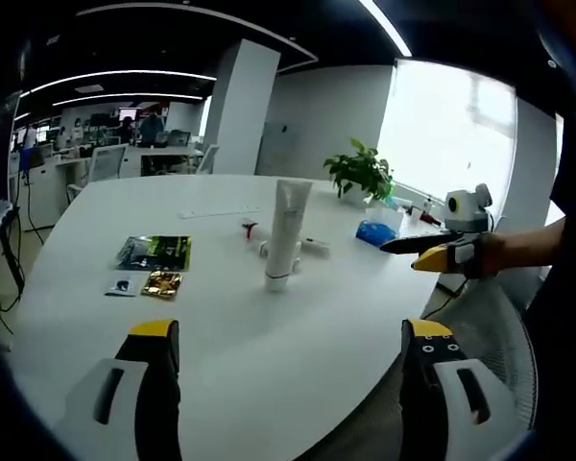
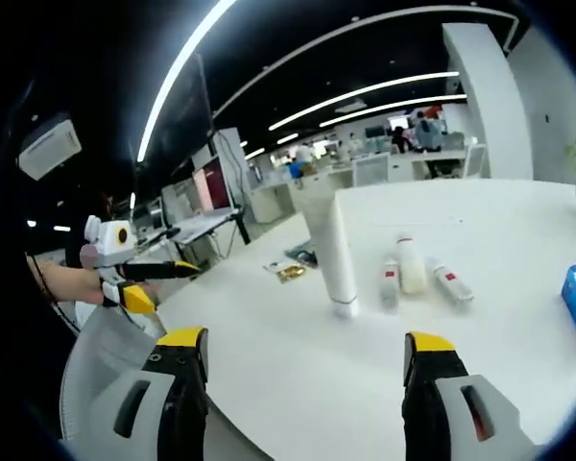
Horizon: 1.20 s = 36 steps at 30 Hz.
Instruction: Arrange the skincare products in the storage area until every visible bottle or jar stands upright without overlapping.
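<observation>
A tall white tube (image 1: 286, 235) stands upright on its cap near the middle of the round white table (image 1: 221, 365). Behind it lie small white bottles (image 1: 312, 247), one with a red cap (image 1: 252, 229). In the right gripper view the tube (image 2: 334, 252) stands left of three small bottles lying on their sides (image 2: 412, 264). My left gripper (image 1: 290, 328) hangs open over the near table edge, holding nothing. My right gripper (image 2: 304, 339) is open too, short of the tube. The right gripper (image 1: 432, 252) reaches in from the right side of the table.
Flat sachets (image 1: 156, 253) lie left of the tube, a green one and a gold one (image 1: 161, 283). A blue tissue pack (image 1: 375, 231) and a potted plant (image 1: 363, 171) sit at the far right. A mesh chair (image 1: 490, 327) stands by the table edge. Office desks fill the background.
</observation>
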{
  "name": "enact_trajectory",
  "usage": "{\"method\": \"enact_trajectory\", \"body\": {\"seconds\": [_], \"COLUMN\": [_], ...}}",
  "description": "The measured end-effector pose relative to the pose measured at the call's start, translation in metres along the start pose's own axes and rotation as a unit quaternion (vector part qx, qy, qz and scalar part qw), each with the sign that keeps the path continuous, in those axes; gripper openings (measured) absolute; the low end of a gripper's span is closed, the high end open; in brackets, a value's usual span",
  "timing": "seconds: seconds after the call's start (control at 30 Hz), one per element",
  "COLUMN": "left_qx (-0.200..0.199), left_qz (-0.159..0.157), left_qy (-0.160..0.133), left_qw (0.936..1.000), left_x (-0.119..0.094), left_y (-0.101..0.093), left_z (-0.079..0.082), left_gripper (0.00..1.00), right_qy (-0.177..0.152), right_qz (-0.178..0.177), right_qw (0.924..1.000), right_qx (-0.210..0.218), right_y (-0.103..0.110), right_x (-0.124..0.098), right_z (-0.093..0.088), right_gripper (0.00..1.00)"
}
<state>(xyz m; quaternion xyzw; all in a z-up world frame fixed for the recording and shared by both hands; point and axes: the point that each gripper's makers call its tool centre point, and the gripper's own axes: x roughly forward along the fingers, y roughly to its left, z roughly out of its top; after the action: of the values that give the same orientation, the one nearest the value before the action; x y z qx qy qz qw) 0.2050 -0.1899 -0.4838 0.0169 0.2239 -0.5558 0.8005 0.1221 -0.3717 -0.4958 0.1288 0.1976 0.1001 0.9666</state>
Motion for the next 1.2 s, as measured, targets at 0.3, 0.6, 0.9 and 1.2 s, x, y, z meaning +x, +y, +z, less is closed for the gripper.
{"method": "enact_trajectory", "body": {"seconds": [0.3,0.6,0.9,1.2], "left_qx": [0.011,0.028,0.031,0.009], "left_qz": [0.007,0.020,0.023,0.036], "left_qy": [0.000,-0.017,-0.026,-0.039], "left_qw": [0.9999,0.9992,0.9989,0.9985], "left_x": [0.000,-0.003,-0.004,-0.006], "left_y": [0.004,0.012,0.019,0.025], "left_z": [-0.002,0.000,0.001,0.005], "left_gripper": [0.86,0.82,0.85,0.86], "right_qy": [0.009,0.012,0.087,0.131], "right_qz": [-0.018,-0.057,-0.055,-0.051], "right_qw": [0.9998,0.9980,0.9945,0.9892], "right_qx": [-0.005,0.026,0.022,0.042], "right_y": [-0.010,-0.043,-0.055,-0.074], "right_x": [-0.002,-0.004,0.018,0.049], "right_z": [0.001,0.028,0.032,0.039], "right_gripper": [0.87,0.76,0.69,0.66]}}
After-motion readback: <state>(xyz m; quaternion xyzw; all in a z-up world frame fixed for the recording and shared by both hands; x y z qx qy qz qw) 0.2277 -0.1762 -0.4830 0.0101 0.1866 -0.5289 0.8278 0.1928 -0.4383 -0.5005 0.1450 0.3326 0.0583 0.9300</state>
